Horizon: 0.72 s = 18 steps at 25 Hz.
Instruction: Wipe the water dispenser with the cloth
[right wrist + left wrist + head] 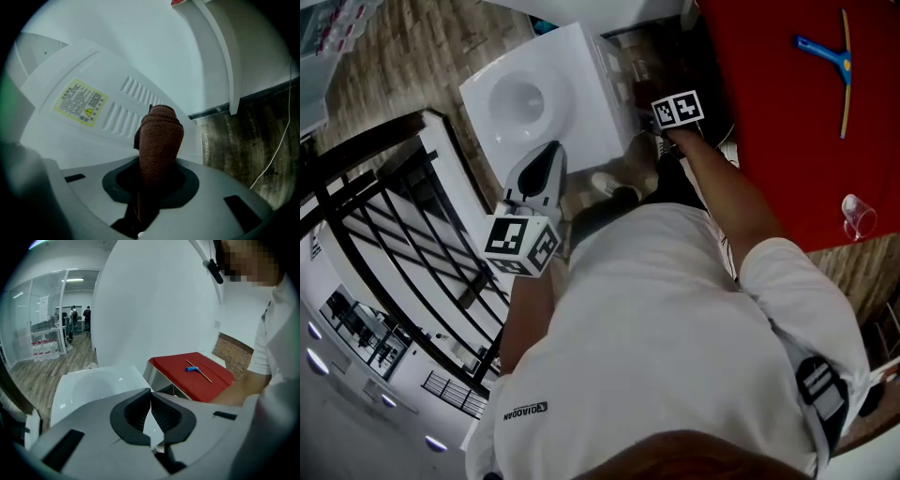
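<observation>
From the head view, the left tongs (542, 167) hang over the near edge of the white water dispenser (572, 70), above its round hollow top. The right tongs (673, 117) reach down the far side of the dispenser. Their marker cube and the person's arm cover the tips, so the cloth cannot be seen here. To the right of the right tongs is a red table (769, 131) with a blue tool (836, 62) and a clear cup (859, 216) on it.

In the left gripper view, the left tongs (150, 394) are closed tip to tip, with nothing between them. Past them is the dispenser top (89, 383) – cut off at the edge – and, further right, the red table (180, 371).

In the right gripper view, the right tongs (157, 174) are clamped on a rolled brown cloth (160, 136). The cloth sticks out in front of the dispenser's vents (124, 105), beside a yellow label (80, 101) too small to read. Whether the cloth touches the wall is hard to tell.
</observation>
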{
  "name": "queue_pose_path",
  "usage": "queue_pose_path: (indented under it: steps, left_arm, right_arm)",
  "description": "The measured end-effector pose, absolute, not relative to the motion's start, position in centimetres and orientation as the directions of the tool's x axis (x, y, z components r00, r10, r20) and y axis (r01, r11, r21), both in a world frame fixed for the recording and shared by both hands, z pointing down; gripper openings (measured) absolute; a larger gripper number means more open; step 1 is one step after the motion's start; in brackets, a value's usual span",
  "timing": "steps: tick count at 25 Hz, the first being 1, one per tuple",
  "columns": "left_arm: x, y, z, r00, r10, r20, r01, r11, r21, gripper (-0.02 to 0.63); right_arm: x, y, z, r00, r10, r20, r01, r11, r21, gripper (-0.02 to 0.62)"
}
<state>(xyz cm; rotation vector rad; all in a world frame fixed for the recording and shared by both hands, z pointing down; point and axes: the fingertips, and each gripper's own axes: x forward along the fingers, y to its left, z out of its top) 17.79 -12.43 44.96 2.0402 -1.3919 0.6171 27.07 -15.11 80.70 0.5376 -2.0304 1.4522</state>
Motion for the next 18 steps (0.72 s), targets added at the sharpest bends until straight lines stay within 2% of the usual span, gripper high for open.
queue_pose_path:
  steps: [6,18]
  left_arm:
    - [17.0,-13.8,45.8,0.329,-0.652,0.683,-0.943,-0.263,0.204,0.0]
    - [15.8,-14.3,46.3,0.298,-0.642,0.707,-0.954,-0.226,0.197,0.0]
  right_arm:
    - [26.3,-16.9,84.9,-0.721,0.034,0.692,-0.654,0.296,-0.696,0.071]
    - [25.7,-17.2,87.1,-0.692,0.051,0.72,-0.682,0.28,-0.675,0.071]
